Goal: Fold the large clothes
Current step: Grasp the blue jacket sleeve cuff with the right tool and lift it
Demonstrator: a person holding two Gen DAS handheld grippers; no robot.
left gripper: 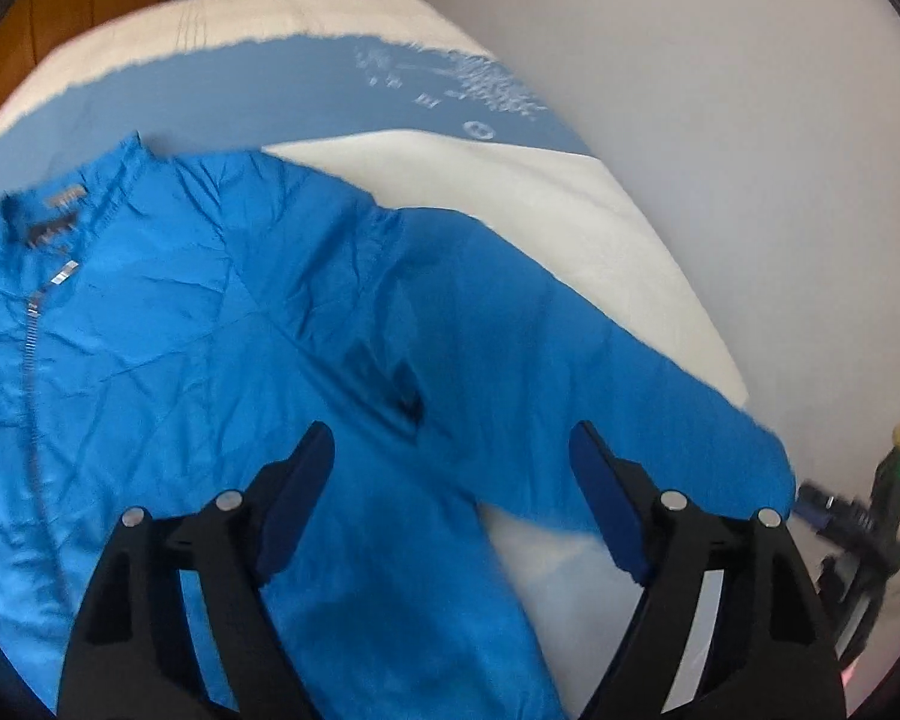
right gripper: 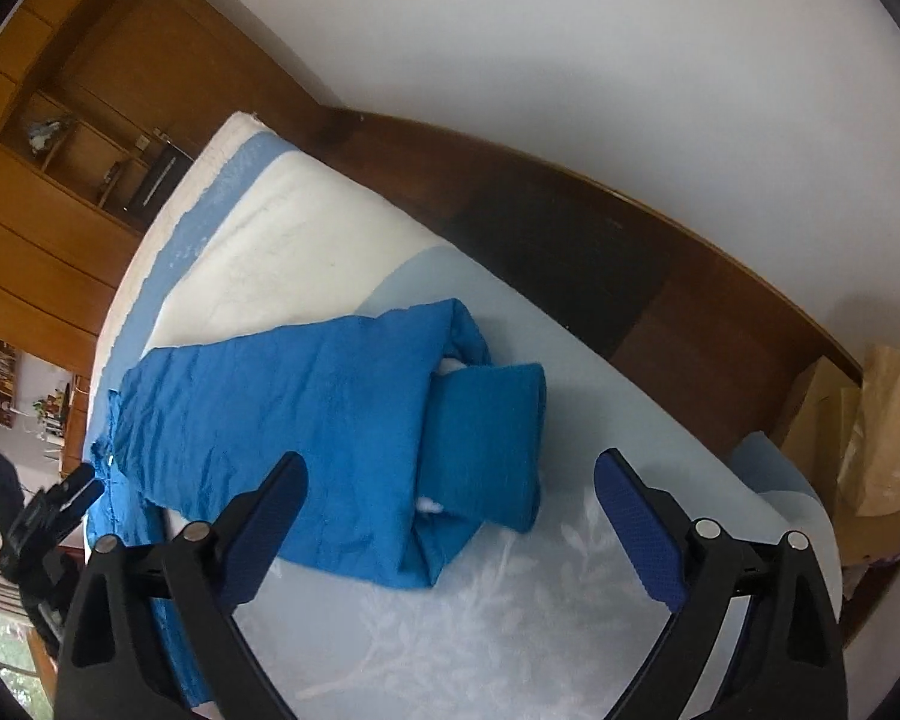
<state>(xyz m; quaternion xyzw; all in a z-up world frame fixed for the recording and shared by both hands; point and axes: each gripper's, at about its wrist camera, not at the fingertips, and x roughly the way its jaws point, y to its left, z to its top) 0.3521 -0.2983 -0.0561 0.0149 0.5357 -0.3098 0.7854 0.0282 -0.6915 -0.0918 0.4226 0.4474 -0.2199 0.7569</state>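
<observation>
Left wrist view: the left claw (left gripper: 450, 480) hangs released, jaws apart and holding nothing, above a blue jacket (left gripper: 210, 330) spread zip-up on the bed (left gripper: 450, 180), one sleeve (left gripper: 600, 372) reaching its edge.

Right wrist view: the right claw (right gripper: 450, 516) is released too, over the jacket's folded sleeve (right gripper: 486, 438).

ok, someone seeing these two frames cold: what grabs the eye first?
The bright blue jacket, spread zipper-up on the bed with one sleeve reaching out toward the mattress edge. In the right wrist view, the other sleeve lies bent back on itself over the pale sheet. Both the left gripper and the right gripper hang over the cloth, jaws open, holding nothing.
</observation>
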